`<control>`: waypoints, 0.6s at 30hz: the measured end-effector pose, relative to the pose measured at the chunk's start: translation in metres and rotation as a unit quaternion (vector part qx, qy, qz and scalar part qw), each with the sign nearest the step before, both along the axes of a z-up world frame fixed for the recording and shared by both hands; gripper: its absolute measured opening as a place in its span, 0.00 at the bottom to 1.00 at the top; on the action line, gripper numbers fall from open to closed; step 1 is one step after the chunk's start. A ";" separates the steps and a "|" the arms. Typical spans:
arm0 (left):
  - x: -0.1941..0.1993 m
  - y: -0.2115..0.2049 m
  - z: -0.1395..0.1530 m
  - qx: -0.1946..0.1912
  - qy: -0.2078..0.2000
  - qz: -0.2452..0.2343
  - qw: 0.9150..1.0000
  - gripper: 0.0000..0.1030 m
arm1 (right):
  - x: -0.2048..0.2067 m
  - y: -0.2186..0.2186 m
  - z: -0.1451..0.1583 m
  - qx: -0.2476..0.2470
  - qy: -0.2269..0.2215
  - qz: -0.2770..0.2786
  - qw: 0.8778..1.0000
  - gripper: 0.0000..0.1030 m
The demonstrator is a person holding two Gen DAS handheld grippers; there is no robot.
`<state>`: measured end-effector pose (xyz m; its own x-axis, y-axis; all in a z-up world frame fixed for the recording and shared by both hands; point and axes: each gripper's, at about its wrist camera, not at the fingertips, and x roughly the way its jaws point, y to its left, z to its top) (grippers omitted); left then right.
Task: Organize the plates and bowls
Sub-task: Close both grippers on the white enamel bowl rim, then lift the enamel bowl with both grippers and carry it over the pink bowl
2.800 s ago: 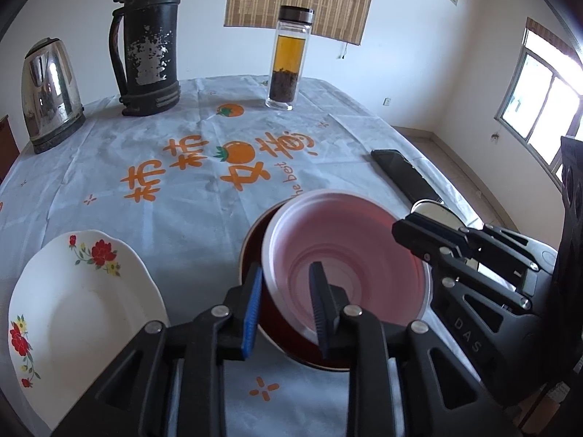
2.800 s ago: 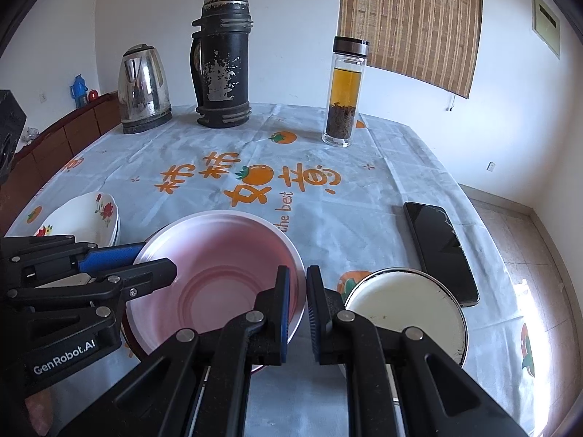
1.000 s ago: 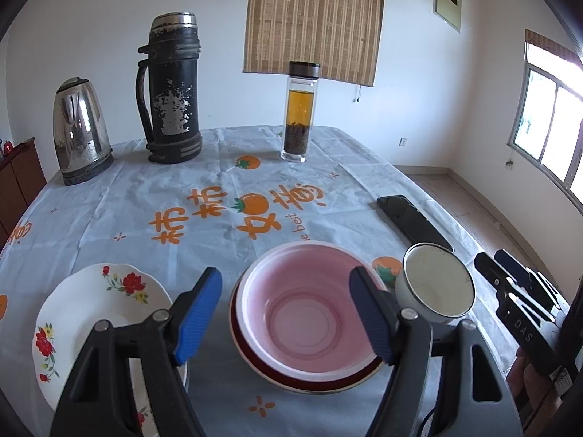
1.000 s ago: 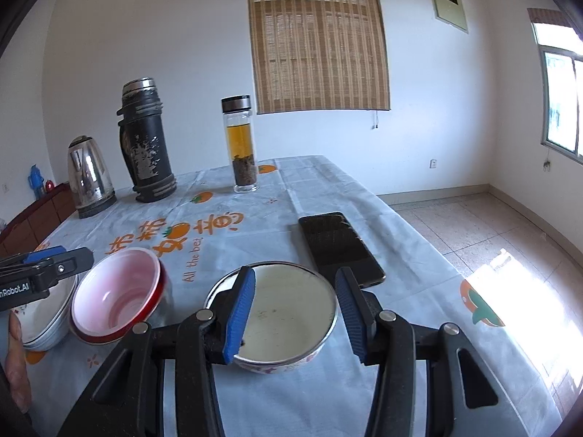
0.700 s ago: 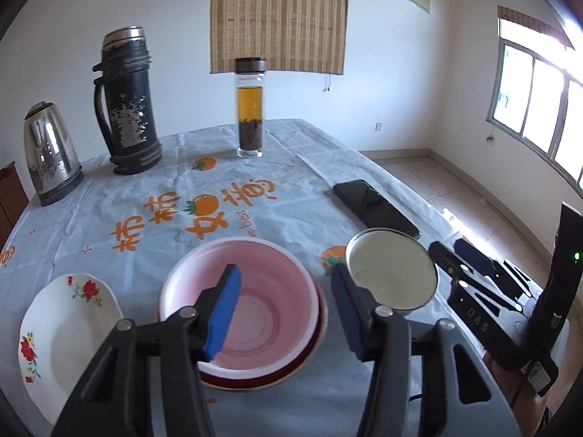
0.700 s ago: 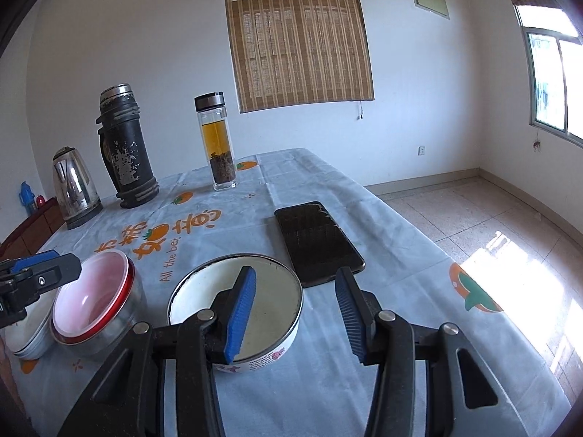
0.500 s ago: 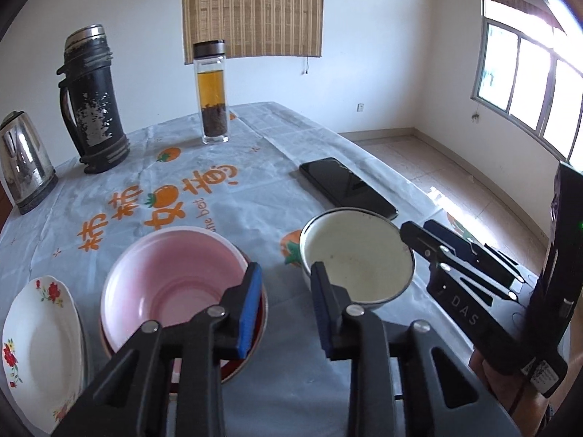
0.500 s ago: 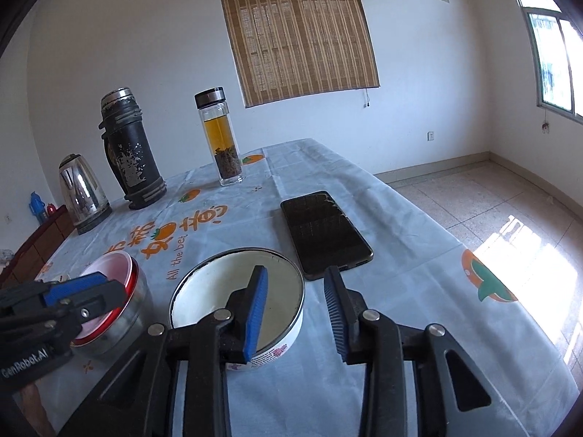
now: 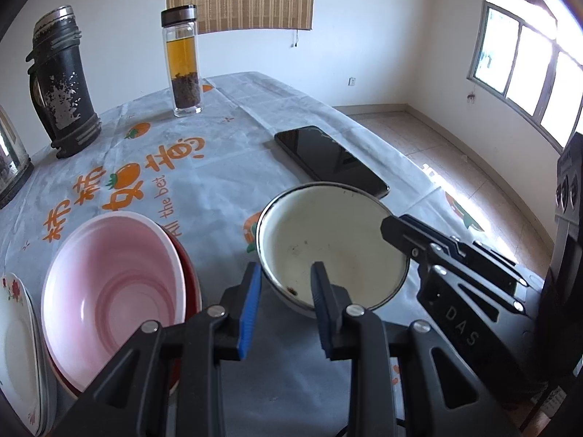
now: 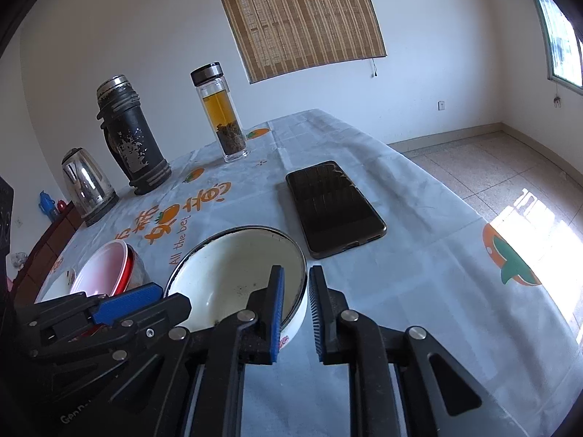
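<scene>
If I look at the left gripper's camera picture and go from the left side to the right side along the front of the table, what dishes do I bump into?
Flowered plate → pink bowl sitting in a red bowl → white enamel bowl, with both grippers at its rim.

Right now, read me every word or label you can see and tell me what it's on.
"All the bet": tablecloth, in orange.
Large orange Chinese characters on the tablecloth: too distorted to read surely.
"DAS": right gripper, on its side.
"Gen": left gripper, rest cut off.
White bowl: outside print too blurred to read.
</scene>
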<state>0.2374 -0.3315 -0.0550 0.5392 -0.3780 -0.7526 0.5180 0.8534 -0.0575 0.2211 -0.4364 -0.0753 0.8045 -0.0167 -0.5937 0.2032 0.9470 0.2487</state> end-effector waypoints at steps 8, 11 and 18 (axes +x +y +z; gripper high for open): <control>0.003 0.001 -0.003 -0.006 0.001 0.000 1.000 0.25 | 0.002 -0.003 -0.002 0.012 0.003 0.003 1.000 0.11; 0.003 0.002 -0.003 -0.007 -0.002 0.004 1.000 0.18 | 0.000 -0.003 0.000 0.012 -0.003 0.003 1.000 0.11; -0.001 0.011 0.003 -0.015 -0.012 0.016 1.000 0.14 | -0.006 0.003 0.005 -0.001 -0.023 0.011 1.000 0.11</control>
